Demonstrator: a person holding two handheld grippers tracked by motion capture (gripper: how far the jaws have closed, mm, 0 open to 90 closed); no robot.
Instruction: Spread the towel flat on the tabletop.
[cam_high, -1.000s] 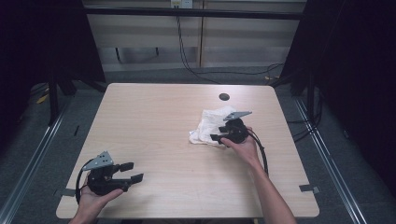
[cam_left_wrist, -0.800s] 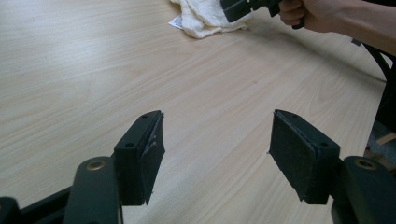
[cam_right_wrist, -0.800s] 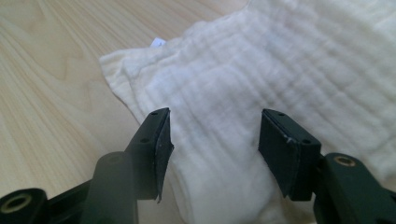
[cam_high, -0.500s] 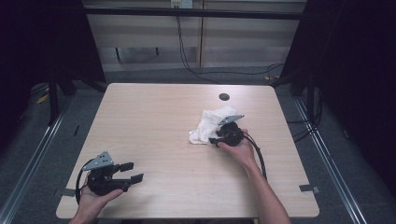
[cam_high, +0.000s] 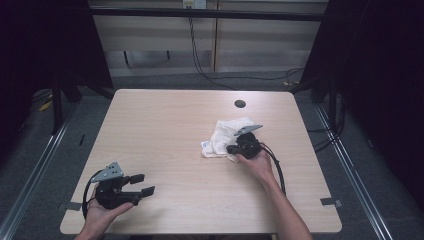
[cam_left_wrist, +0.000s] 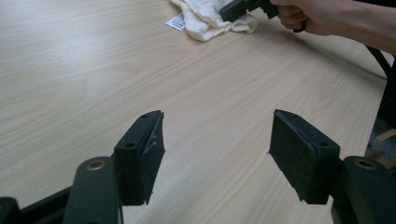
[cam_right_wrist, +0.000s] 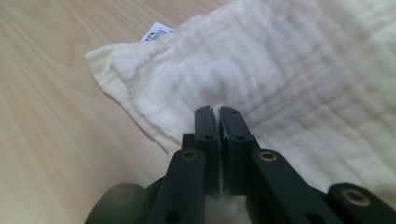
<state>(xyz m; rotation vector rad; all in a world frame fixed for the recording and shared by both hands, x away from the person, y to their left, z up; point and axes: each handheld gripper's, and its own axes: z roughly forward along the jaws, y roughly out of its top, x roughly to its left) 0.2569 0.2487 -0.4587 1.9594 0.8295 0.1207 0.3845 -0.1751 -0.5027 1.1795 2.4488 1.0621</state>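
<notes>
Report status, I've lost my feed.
Left claw open, idle over bare table. Right claw shut, pinching white cloth. Nothing in the way.

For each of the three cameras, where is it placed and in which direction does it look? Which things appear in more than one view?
High view: fixed above the person's side, looking forward and down on the table; both forearms enter from below, with left gripper and right gripper.
Left gripper view: rides the left gripper, looking along its open jaws across the table toward the right hand.
Right gripper view: rides the right gripper, jaws together at the white cloth.
Shared: the cloth and its label appear in all three.
</notes>
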